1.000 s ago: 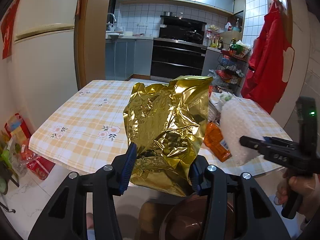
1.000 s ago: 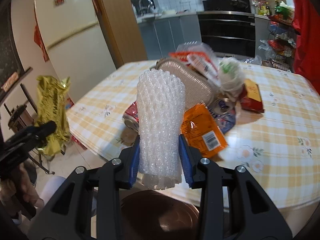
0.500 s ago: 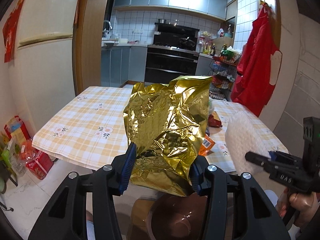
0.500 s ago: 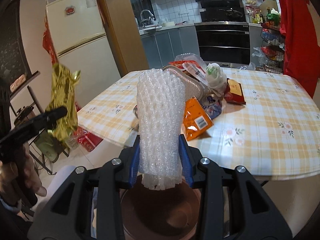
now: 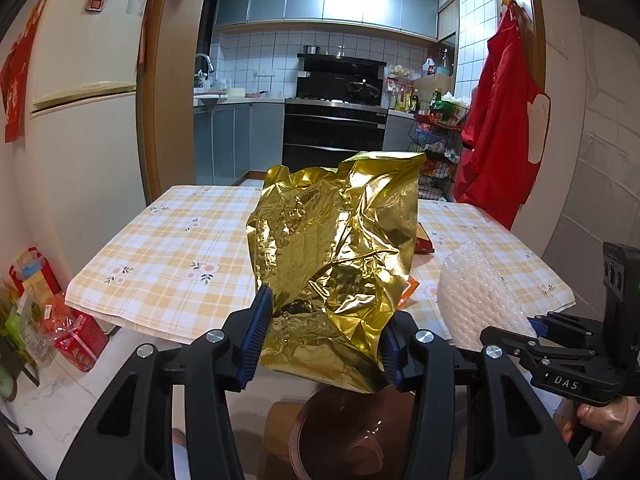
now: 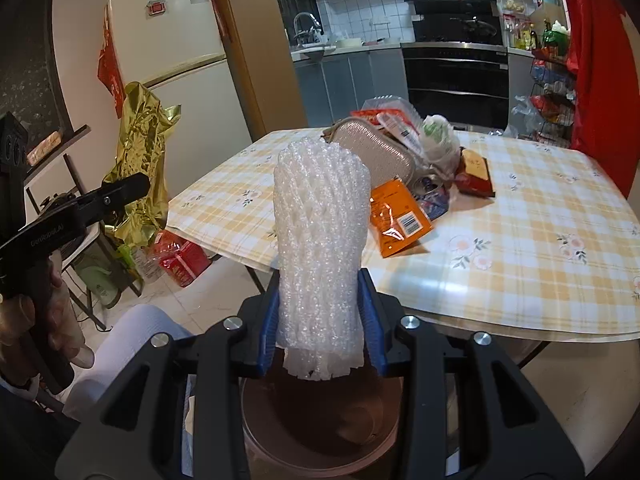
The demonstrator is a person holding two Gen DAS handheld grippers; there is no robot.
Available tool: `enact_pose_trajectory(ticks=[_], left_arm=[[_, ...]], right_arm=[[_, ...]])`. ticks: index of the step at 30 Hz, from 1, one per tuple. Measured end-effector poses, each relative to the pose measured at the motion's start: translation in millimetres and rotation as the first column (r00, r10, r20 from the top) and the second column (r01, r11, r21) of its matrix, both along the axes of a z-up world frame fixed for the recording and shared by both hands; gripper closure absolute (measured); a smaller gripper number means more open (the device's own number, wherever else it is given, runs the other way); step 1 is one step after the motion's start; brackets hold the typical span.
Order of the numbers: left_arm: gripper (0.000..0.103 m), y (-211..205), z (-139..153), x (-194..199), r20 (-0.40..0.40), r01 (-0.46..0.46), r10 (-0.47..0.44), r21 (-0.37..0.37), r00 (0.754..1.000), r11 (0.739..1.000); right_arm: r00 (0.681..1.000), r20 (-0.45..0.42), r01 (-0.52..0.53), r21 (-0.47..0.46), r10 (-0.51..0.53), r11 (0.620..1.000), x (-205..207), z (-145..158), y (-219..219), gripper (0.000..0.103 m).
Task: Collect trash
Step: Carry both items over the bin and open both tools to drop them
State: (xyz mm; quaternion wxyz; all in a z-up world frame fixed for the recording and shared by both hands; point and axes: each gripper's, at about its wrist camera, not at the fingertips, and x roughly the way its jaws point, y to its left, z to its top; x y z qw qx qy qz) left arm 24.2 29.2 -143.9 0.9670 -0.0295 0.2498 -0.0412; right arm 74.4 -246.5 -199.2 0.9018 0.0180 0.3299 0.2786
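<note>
Left gripper point(image 5: 322, 334): one, low centre of the left wrist view; its blue pads point(image 5: 256, 336) are partly closed and press on the lower end of a gold foil bag.
Gold foil bag point(image 5: 336, 260): one, crumpled, standing up from the jaws in mid-frame, off the table; in the right wrist view it shows at the left edge.
Right gripper point(image 6: 322, 320): one, low centre of its own view; jaws partly closed, clamped on a white foam net.
White foam net point(image 6: 320, 248): one tube, upright between the pads, its frayed lower end hanging below them; in the left wrist view it appears at lower right.
Bin point(image 6: 320, 436): one round brown bin, bottom centre of the right wrist view, directly under the net's lower end; the same bin sits at the bottom of the left view, under the bag.
Table point(image 6: 540, 248): one, yellow checked cloth, right half of the right view.
Trash on the table: one orange packet point(image 6: 398, 216); one red packet point(image 6: 476, 172); one grey textured tray point(image 6: 376, 152); one knotted plastic bag point(image 6: 440, 140); one crushed can point(image 6: 430, 186), partly hidden.
Hands: one hand point(image 6: 24, 316) on a gripper handle, left edge of the right view.
</note>
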Motion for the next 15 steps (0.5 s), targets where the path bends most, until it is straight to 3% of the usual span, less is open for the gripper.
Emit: enact_pose_trajectory(ticks=[15], left_arm=[[0.055, -4, -1, -1, -0.005, 0.006, -0.006, 0.009, 1.0, 1.0]], right_arm=[[0.999, -0.009, -0.04, -0.016, 0.04, 0.999, 0, -3, 14, 0.048]])
